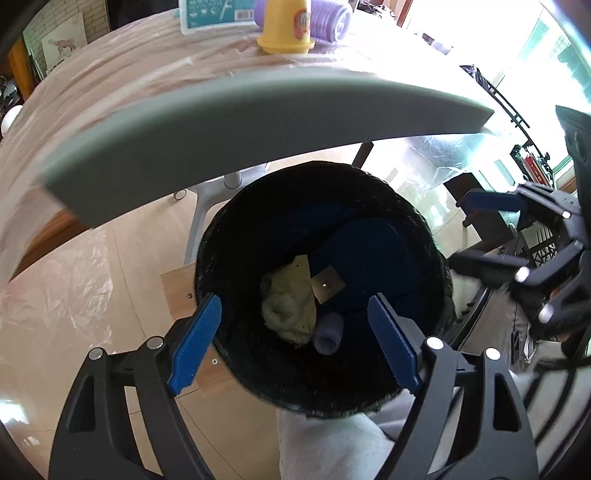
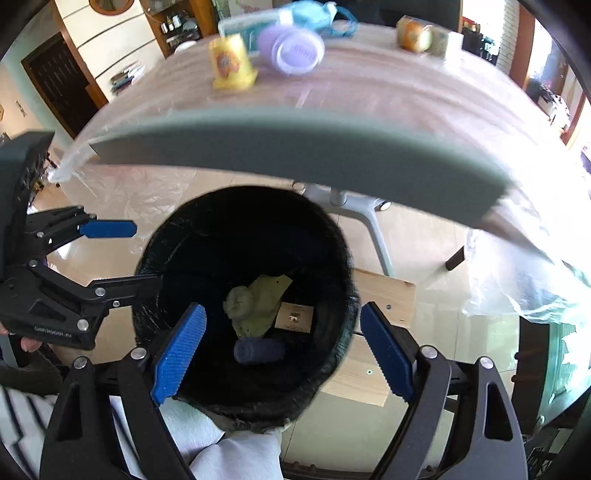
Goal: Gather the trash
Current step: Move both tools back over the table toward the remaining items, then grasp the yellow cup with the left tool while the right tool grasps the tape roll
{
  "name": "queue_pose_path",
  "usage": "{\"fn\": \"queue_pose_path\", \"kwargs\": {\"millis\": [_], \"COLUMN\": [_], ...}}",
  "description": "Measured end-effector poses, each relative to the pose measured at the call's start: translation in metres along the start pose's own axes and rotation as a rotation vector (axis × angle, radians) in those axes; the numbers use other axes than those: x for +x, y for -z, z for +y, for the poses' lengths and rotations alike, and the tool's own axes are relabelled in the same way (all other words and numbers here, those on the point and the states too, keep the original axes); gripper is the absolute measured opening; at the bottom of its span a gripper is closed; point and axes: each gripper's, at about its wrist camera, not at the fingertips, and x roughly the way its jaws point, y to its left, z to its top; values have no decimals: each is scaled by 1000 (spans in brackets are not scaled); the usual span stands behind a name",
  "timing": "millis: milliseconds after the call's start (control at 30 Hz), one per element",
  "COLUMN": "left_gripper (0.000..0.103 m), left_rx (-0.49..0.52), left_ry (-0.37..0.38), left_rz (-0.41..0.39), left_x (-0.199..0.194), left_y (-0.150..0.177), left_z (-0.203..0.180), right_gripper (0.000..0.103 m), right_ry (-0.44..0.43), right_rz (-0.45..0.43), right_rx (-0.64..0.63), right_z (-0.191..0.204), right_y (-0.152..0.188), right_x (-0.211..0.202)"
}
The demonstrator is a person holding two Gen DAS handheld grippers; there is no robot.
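Matt grey foam slab (image 1: 258, 122), glossy plastic film over table (image 1: 122, 77), rough blue claw pads (image 1: 194, 343), pale wood board (image 2: 373, 365).

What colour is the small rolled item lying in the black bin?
Dull purple-blue rolled item, clearest in the right wrist view.

Bin: round black trash bin (image 1: 325, 295) on floor, below and before edge of plastic-covered wooden table (image 1: 129, 85).
In bin: crumpled pale-green cloth (image 1: 288, 306), rolled purple fabric (image 1: 328, 332) just beside it, small tan cardboard square (image 1: 328, 285) nearby.
On table: yellow plastic cup (image 1: 286, 26) before ribbed lilac container (image 1: 328, 18).
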Motion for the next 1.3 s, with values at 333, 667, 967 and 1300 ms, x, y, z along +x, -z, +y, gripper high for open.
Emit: {"fn": "queue_pose_path", "kwargs": {"millis": [333, 667, 967, 1300], "left_gripper": [101, 101, 87, 68], "left_rx": [32, -30, 55, 71], "left_ry": [-24, -79, -104, -47], "left_rz": [-352, -334, -281, -237], "left_x": [-112, -83, -55, -41], "left_y": [-30, -104, -128, -138], "left_z": [-3, 20, 18, 24], "right_gripper": [99, 99, 98, 73], "right_ry": [117, 202, 206, 200], "right_rz": [-369, -353, -233, -166], "right_rx": [29, 281, 480, 573], "right_z": [-22, -79, -114, -127], "right_y": [-51, -172, -234, -263], "right_x": [-120, -73, -10, 35]}}
